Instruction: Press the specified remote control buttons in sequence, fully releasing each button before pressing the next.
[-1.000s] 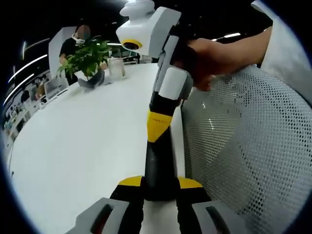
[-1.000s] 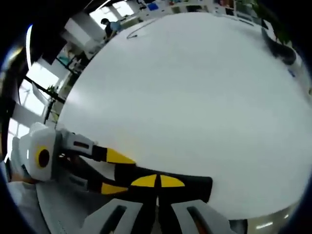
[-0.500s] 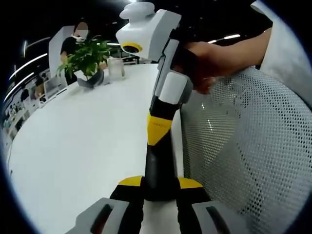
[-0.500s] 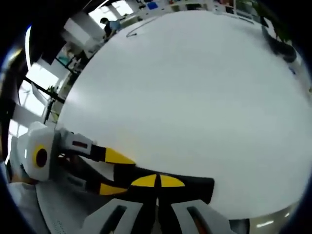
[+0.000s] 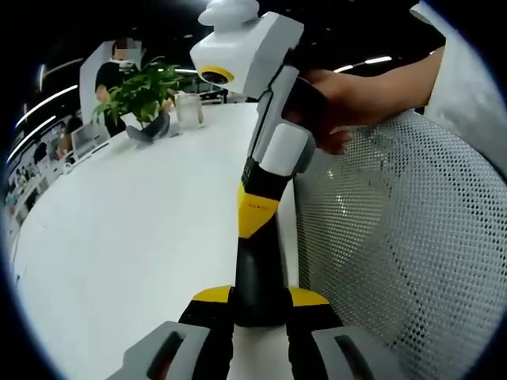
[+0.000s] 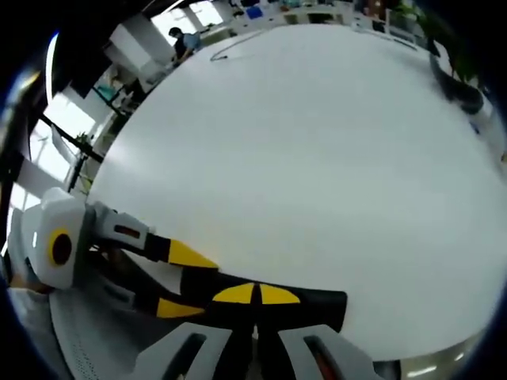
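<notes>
White worktop [image 5: 119, 237] spreads over the left half of the left gripper view. At its far end I see a leafy potted plant [image 5: 142, 99] in a dark pot. A clear container [image 5: 188, 111] stands just beside it to the right, and a person [image 5: 111, 75] stands behind them.

In the middle, my left tongs [image 5: 260, 302] rise from the bottom with their yellow-marked jaws apart. The right tongs [image 5: 257, 273] come in from above as one black bar with a yellow band, their two jaws closed together. The tip of that bar sits between the left jaws. I cannot tell whether the left jaws press on it or only flank it.

Further right, a hand [image 5: 348, 95] grips the right tool's handle. A white sleeve [image 5: 467, 87] runs to the edge above a white mesh chair back [image 5: 412, 237].

In the right gripper view, the left tool reaches in from the lower left over the mesh. Its two yellow wedges are spread and run towards my own jaws. Those jaws stand at the bottom centre with their yellow marks meeting.

Bare worktop runs beyond them, with a thin cable [image 6: 238, 39] lying near its far edge. The dark plant pot sits at the right rim.
</notes>
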A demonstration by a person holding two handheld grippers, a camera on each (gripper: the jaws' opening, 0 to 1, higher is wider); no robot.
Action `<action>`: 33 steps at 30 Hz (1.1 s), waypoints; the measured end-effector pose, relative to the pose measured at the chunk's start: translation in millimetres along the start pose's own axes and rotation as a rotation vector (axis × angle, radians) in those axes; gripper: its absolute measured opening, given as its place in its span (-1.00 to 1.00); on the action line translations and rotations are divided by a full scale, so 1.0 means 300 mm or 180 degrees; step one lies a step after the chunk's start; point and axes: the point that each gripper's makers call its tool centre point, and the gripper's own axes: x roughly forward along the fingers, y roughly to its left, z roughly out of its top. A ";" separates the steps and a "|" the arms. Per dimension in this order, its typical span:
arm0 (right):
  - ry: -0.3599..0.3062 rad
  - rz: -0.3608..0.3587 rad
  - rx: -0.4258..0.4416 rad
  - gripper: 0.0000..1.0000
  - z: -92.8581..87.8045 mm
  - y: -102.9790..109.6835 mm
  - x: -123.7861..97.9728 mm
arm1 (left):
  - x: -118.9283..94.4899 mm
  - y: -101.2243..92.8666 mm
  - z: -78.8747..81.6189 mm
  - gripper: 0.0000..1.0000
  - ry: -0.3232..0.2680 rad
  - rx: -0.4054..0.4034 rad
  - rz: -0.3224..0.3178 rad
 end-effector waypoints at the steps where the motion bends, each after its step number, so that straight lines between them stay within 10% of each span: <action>1: 0.0000 -0.0001 -0.0002 -1.00 0.000 0.002 -0.002 | 0.000 0.000 0.001 -0.53 -0.0001 -0.0002 0.0001; 13: -0.0094 -0.0334 -0.0090 -1.00 0.021 -0.058 -0.018 | 0.002 0.003 -0.002 -0.52 0.0028 0.0065 0.0041; 33: 0.0122 0.0010 0.0175 -1.00 -0.008 -0.001 -0.016 | -0.005 0.020 -0.005 -0.51 0.0025 0.0056 0.0096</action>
